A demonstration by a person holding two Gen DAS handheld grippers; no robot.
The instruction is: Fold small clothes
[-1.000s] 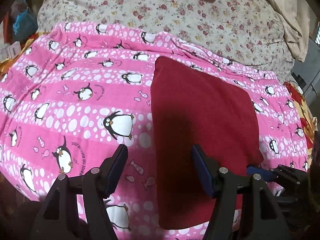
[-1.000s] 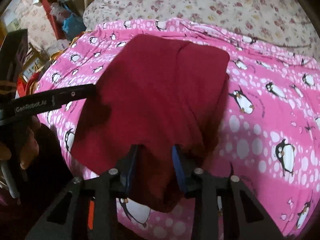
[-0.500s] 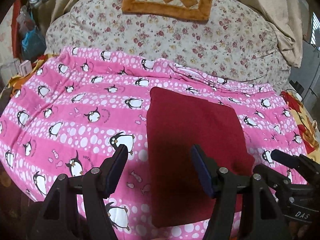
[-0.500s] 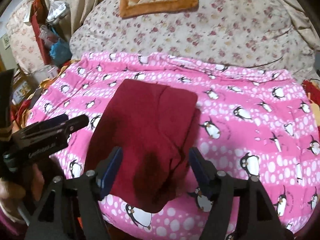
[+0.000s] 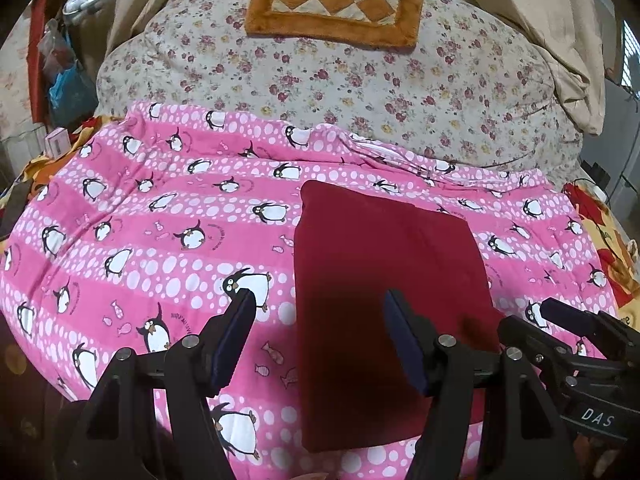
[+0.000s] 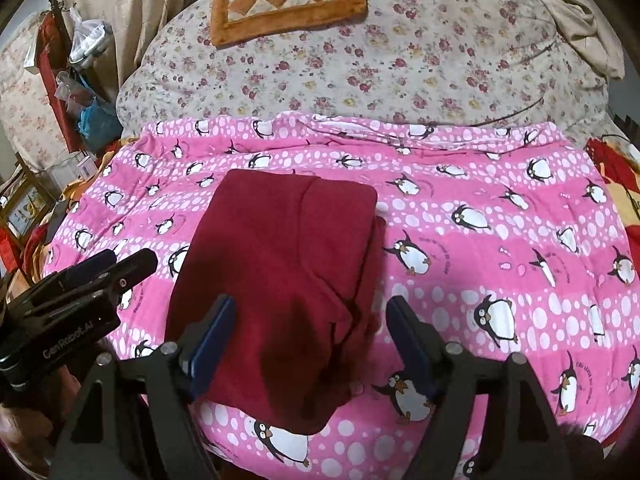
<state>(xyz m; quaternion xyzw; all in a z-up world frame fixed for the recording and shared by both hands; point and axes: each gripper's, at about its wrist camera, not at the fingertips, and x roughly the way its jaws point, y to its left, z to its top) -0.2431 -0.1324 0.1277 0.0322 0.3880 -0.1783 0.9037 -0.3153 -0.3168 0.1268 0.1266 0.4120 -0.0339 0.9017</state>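
Observation:
A dark red folded garment (image 5: 384, 280) lies flat on the pink penguin blanket (image 5: 160, 240), seen also in the right wrist view as the garment (image 6: 280, 264). My left gripper (image 5: 320, 320) hovers above its near left edge, open, nothing between the pads. My right gripper (image 6: 308, 328) hangs over the garment's near end with its jaws opening; the cloth lies below them, not pinched. The right gripper also shows at the right edge of the left wrist view (image 5: 568, 320), and the left gripper at the left of the right wrist view (image 6: 96, 276).
A flowered quilt (image 5: 360, 80) is heaped behind the blanket, with an orange checked cushion (image 5: 336, 4) on top. Bags and clutter (image 6: 88, 112) stand at the far left. Red and yellow bedding (image 5: 600, 232) lies at the right edge.
My right gripper let go of the red garment's near edge and opened wide. Both grippers rose and tilted up, so the quilt and cushion came into view. The garment now lies still.

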